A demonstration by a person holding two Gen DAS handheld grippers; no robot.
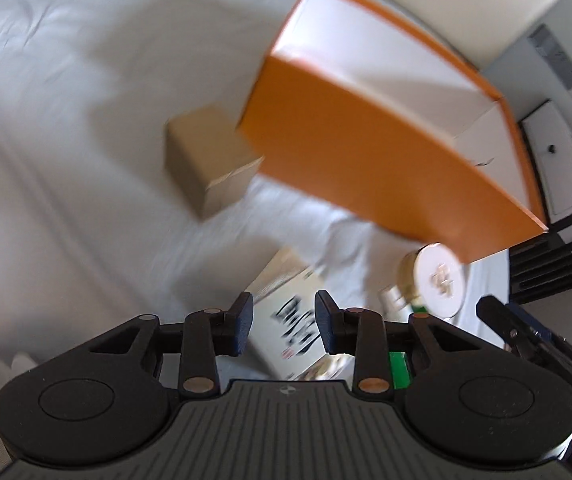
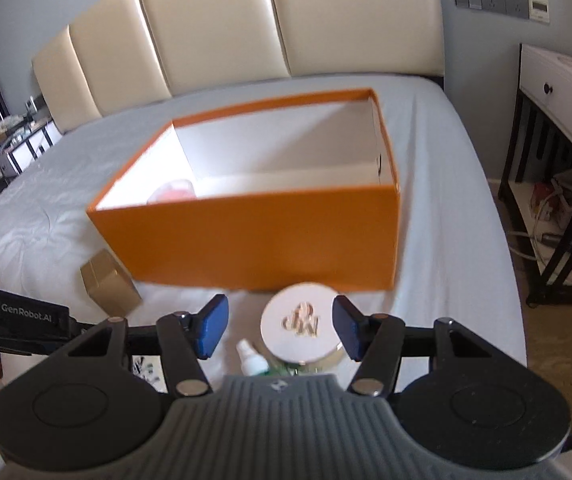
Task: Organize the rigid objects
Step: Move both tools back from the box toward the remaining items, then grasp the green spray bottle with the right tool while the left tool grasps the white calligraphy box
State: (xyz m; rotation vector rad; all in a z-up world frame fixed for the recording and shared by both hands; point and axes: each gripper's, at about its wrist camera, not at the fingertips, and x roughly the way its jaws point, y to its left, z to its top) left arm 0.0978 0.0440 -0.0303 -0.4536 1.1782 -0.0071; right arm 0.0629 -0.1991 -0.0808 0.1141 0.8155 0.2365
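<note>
Both grippers hang empty over the bed: the right gripper point(image 2: 280, 328) has its blue pads spread with the round white-lidded tin point(image 2: 301, 323) framed between them but not touched, and the left gripper point(image 1: 284, 324) stands with a narrower gap above the printed white box point(image 1: 297, 320), pinching nothing. The orange box point(image 2: 254, 236) sits open just behind the tin, a small tan carton point(image 2: 108, 284) beside its corner. The risk here: the tin looks nearly as wide as the spread pads, so a low or off-centre close could clip the lid or knock the little white bottle point(image 2: 250, 358) beside it, and the soft sheet point(image 1: 66, 120) lets things tip.
</note>
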